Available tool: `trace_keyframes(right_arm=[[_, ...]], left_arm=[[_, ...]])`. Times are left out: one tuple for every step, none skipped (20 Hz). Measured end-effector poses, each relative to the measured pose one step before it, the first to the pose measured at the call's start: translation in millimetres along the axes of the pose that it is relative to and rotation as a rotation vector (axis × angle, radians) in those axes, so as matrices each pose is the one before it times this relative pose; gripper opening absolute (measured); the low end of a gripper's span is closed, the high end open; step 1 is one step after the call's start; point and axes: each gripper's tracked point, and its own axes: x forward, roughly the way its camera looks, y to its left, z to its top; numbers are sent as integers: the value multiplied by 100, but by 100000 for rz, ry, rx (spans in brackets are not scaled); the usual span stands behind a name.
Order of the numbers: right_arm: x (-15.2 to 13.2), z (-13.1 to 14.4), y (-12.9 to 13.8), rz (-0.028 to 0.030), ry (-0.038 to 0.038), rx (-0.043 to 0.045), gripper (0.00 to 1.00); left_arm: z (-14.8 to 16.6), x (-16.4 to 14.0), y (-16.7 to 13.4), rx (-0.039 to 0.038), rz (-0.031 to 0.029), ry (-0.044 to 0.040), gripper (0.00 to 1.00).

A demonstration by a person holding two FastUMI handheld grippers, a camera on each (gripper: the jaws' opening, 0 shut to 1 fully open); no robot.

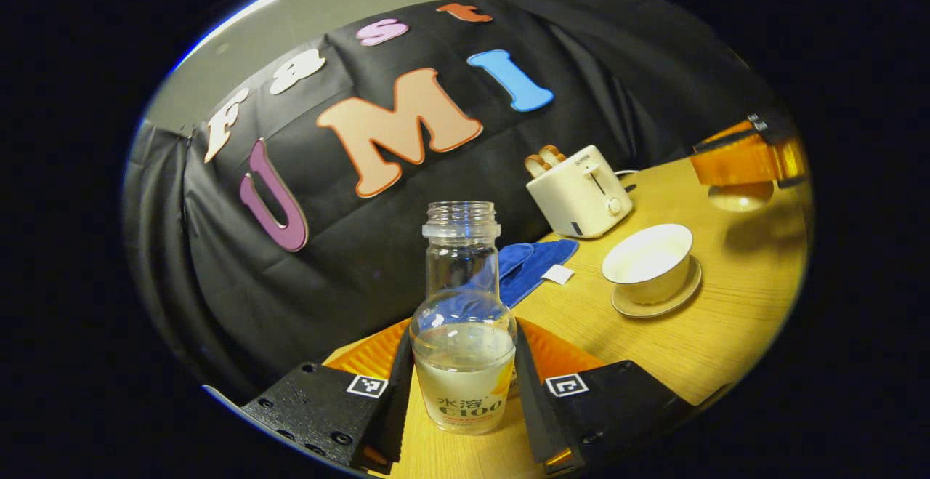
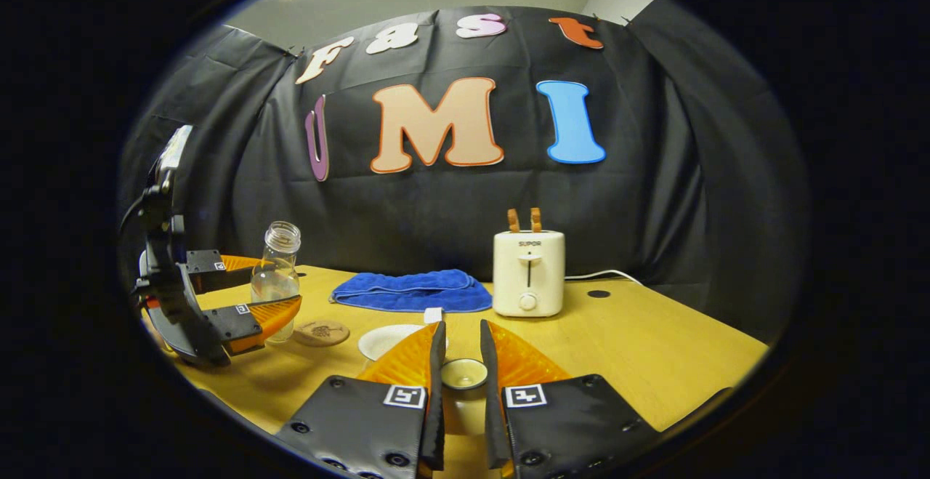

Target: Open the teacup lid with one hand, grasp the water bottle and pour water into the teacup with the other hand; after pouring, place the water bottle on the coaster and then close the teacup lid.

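A clear water bottle without a cap, about a third full, stands on the wooden table. My left gripper is shut on its lower body. The white teacup stands uncovered on its saucer to the right. Beyond it, my right gripper holds the white teacup lid above the table. In the right gripper view the right gripper is shut on the lid's knob. The left gripper clasps the bottle at the left. A round brown coaster lies beside the bottle, and the teacup is partly hidden.
A cream toaster with two slices in it stands at the back, its cord trailing right. A folded blue towel lies in front of the black wall cloth. A small dark spot marks the table to the right of the toaster.
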Motion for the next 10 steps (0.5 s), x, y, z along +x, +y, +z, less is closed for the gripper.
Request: trace_keyframes(right_arm=[[-131, 194, -817, -1406, -108, 75, 26], [-124, -80, -488, -816, -27, -75, 25], [-66, 72, -445, -782, -49, 7, 25], [-48, -19, -415, -766, -25, 2, 25], [-52, 29, -163, -287, 3, -1, 25], [12, -18, -64, -109, -34, -86, 25], [2, 24, -14, -115, 33, -20, 25], [46, -81, -106, -258, -10, -32, 25], [10, 80, -40, -243, -43, 68, 25], [-26, -52, -94, -258, 54, -66, 25]], left_arm=[[-170, 340, -490, 4782, -1744, 1848, 63], [-8, 290, -347, 4724, -1585, 1663, 64], [84, 333, 41, 5609, -1040, 955, 64], [181, 253, -179, 7772, -2012, 1218, 64], [-44, 21, -222, 7343, -1211, 643, 64], [100, 106, -8, 7378, -752, 616, 64], [-8, 221, 19, 6980, -788, 521, 64], [141, 123, -30, 5721, -590, 88, 64], [177, 213, -225, 4884, -1263, 176, 64], [331, 141, -300, 5097, -1408, -17, 64]])
